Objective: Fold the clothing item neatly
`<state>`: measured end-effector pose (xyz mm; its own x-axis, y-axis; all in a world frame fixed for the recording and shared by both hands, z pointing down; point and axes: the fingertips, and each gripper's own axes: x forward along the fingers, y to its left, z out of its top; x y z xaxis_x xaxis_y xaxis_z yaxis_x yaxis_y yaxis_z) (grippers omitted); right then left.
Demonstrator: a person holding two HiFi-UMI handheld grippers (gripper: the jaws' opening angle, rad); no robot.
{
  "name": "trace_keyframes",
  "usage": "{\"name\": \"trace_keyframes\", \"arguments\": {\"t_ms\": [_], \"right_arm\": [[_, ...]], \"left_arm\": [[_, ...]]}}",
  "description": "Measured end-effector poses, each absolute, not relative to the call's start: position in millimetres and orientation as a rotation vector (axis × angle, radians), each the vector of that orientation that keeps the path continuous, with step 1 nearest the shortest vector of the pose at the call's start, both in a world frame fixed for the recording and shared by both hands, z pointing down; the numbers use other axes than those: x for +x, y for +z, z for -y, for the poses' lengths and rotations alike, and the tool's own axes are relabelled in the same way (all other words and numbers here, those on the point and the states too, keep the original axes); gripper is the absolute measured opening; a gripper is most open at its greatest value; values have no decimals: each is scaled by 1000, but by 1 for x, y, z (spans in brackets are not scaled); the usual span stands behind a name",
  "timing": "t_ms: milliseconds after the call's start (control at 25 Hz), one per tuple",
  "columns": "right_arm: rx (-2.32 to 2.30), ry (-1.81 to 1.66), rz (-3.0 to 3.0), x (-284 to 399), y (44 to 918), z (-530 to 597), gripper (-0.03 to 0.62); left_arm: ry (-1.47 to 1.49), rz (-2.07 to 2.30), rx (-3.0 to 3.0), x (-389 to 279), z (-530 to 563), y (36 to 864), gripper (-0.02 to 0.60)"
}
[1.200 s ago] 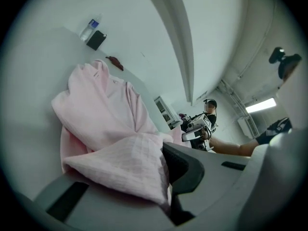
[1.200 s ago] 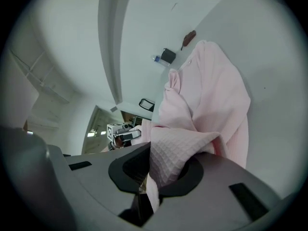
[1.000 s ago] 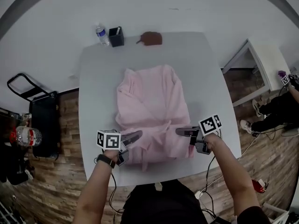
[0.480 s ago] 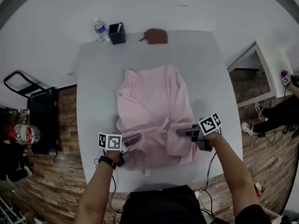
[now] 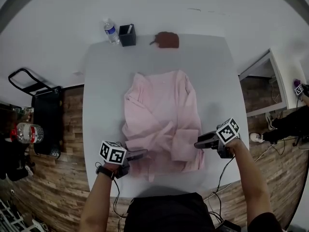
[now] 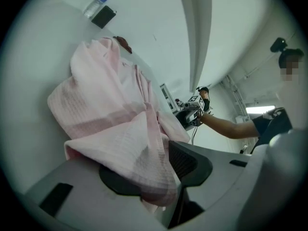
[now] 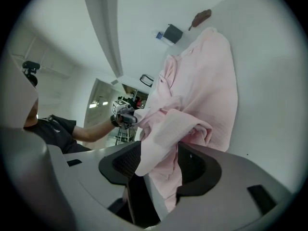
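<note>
A pink garment (image 5: 159, 115) lies spread on the white table (image 5: 104, 81), its near end bunched and folded over. My left gripper (image 5: 140, 153) is at the garment's near left corner. In the left gripper view its jaws (image 6: 154, 162) have just been opening, and a fold of pink cloth (image 6: 130, 148) still drapes over one pad, clear of the other. My right gripper (image 5: 199, 143) is at the near right edge. Its jaws (image 7: 156, 162) have also just been opening, with a flap of cloth (image 7: 163, 138) hanging loosely in the gap.
At the table's far edge stand a water bottle (image 5: 111, 31), a black holder (image 5: 127, 35) and a brown object (image 5: 167, 39). A black cart (image 5: 43, 124) is on the wooden floor at left. A white side table (image 5: 270, 76) and a seated person (image 5: 294, 120) are at right.
Both grippers have opened on the near end of the garment. The left one sank a little toward the table; the right one shifted outward to the right.
</note>
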<state>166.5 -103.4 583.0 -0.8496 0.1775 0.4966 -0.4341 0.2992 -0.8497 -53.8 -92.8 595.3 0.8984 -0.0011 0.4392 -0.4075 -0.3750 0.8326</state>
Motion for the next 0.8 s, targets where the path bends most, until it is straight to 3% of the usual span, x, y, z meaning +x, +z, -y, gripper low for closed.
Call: {"name": "trace_keyframes", "arguments": {"t_ms": [520, 800], "right_arm": [[559, 1355, 2267, 162, 553, 90, 216], [673, 1267, 2275, 158, 539, 82, 216]], "left_arm": [[577, 489, 1940, -119, 82, 591, 152], [456, 529, 1967, -119, 72, 573, 152]]}}
